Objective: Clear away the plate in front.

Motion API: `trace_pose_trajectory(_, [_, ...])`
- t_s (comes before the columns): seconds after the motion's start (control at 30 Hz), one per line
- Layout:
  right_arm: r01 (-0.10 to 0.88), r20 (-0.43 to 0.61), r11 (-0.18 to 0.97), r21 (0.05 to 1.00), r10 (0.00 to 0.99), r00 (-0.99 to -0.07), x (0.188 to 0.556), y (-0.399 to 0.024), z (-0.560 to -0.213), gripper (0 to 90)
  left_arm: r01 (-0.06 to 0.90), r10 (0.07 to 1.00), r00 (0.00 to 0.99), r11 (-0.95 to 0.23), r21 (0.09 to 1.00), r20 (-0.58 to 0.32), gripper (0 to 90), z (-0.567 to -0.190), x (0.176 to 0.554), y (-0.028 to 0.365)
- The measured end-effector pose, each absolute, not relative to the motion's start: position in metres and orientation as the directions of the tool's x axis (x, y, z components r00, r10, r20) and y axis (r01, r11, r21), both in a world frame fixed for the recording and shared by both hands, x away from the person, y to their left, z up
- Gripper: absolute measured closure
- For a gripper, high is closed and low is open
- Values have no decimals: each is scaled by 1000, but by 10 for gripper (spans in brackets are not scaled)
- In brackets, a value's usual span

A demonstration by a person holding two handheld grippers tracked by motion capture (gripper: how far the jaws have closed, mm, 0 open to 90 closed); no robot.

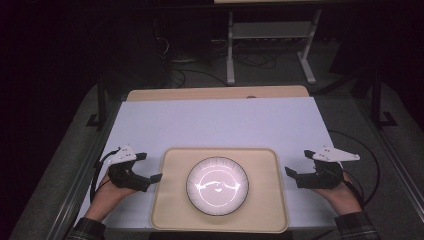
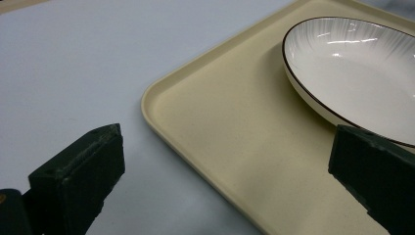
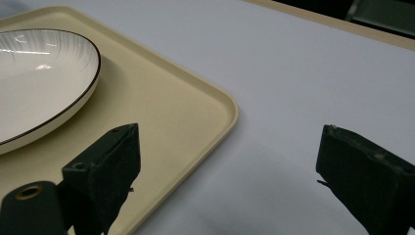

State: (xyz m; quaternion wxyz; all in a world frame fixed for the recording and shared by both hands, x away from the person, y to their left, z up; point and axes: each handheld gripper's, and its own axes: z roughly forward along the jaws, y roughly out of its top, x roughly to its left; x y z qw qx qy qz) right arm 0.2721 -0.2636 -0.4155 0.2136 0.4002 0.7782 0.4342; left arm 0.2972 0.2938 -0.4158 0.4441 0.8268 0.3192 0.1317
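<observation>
Beside the tray point(image 1: 165, 210), seemingly untouched: left tongs point(image 1: 148, 171), right tongs point(image 1: 298, 165), agape.

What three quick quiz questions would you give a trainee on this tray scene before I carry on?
1. True or false: the white ribbed plate with a dark rim lies on the beige plastic tray.
2. Which of these is shut: A left gripper, B right gripper, C neither?
3. Fill in: the tray rests on the pale ____ table cover.

Key
1. True.
2. C; both sets of jaws stand wide apart, one at each side of the tray.
3. Lilac.
</observation>
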Motion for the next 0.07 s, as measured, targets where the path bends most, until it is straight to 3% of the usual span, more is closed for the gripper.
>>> trace_pose_trajectory(0.07, [436,18,297,849,810,-586,272,-264,-415,71,411,645,762,-404,817,-64,0,-416,297,294])
